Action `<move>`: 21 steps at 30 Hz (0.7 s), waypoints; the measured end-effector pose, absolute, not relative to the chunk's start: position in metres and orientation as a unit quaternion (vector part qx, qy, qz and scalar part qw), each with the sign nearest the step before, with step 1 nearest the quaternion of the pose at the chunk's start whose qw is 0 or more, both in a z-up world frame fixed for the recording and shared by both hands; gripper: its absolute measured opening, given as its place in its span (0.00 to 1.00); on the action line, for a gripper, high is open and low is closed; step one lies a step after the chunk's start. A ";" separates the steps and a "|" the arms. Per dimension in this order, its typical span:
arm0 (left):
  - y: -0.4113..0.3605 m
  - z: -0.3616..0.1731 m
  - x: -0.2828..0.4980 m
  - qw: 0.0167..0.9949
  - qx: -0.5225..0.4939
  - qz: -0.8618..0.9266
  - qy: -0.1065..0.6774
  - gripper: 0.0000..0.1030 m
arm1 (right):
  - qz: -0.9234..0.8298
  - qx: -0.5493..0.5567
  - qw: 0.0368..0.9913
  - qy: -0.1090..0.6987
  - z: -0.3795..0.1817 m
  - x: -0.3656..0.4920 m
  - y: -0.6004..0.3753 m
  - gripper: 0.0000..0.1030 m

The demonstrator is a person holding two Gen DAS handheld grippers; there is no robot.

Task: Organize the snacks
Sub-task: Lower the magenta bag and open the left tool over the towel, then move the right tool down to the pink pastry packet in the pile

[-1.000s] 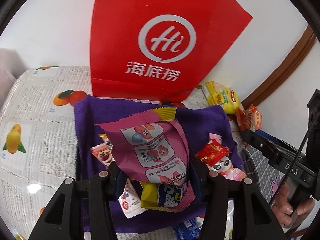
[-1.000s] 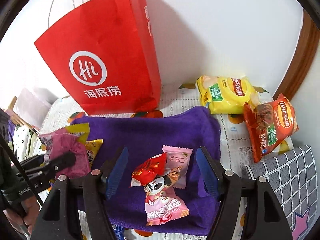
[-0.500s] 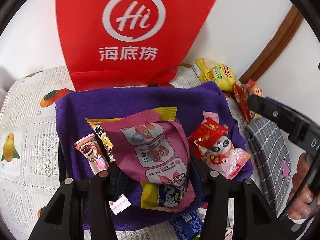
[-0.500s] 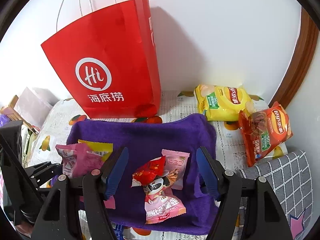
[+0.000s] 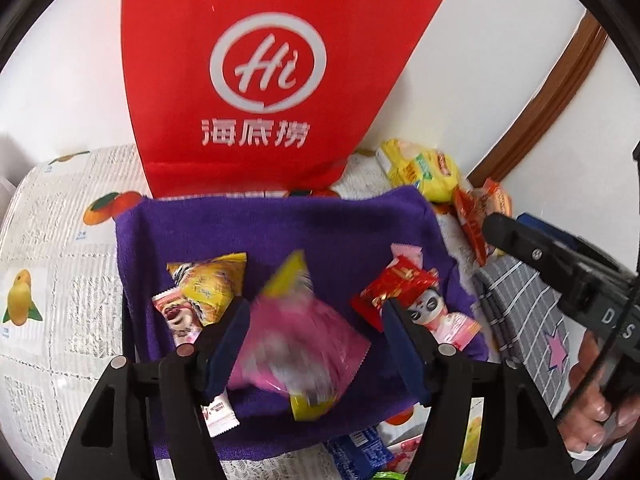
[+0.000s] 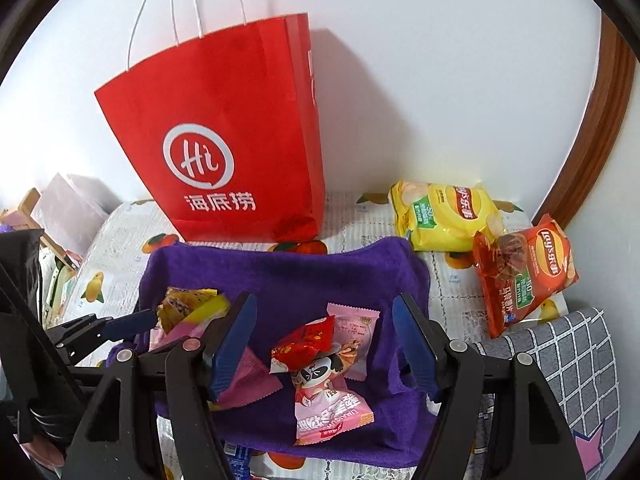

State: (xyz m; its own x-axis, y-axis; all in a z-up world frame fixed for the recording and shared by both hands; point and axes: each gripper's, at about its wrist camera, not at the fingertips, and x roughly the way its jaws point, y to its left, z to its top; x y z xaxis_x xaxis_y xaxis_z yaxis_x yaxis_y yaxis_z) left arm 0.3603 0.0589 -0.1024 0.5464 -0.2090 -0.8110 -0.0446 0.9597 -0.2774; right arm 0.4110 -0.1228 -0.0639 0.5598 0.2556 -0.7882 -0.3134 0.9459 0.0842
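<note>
Left gripper: jaws have just been opening; blurred pink snack packet between them, unclamped, over the purple towel. Right gripper: partly open, empty, above the towel's right-edge snacks.

The pink snack packet is motion-blurred, its print unreadable.

A red paper bag with white handles stands upright against the white wall, on a fruit-printed tablecloth, beside a grey checked cushion.
</note>
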 end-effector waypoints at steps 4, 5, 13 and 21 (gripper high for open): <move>0.065 -0.096 0.358 0.872 -0.141 -0.041 0.467 0.66 | 0.164 -0.029 0.885 0.435 -0.056 0.406 -0.122 0.68; 0.067 -0.095 0.358 0.872 -0.142 -0.036 0.467 0.66 | 0.166 -0.027 0.885 0.435 -0.054 0.405 -0.122 0.68; 0.083 -0.088 0.353 0.870 -0.150 -0.010 0.469 0.66 | 0.191 -0.021 0.884 0.425 -0.046 0.371 -0.112 0.68; 0.085 -0.075 0.343 0.875 -0.142 0.000 0.463 0.66 | 0.171 0.001 0.864 0.473 -0.084 0.304 -0.139 0.68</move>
State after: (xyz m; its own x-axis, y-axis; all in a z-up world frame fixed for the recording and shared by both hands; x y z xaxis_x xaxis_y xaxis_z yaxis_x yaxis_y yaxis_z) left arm 0.3426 0.0848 -0.0747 0.5721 -0.1316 -0.8096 -0.1320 0.9594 -0.2492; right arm 0.3044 -0.1394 -0.0837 0.4937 0.2973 -0.8173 -0.2952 0.9412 0.1641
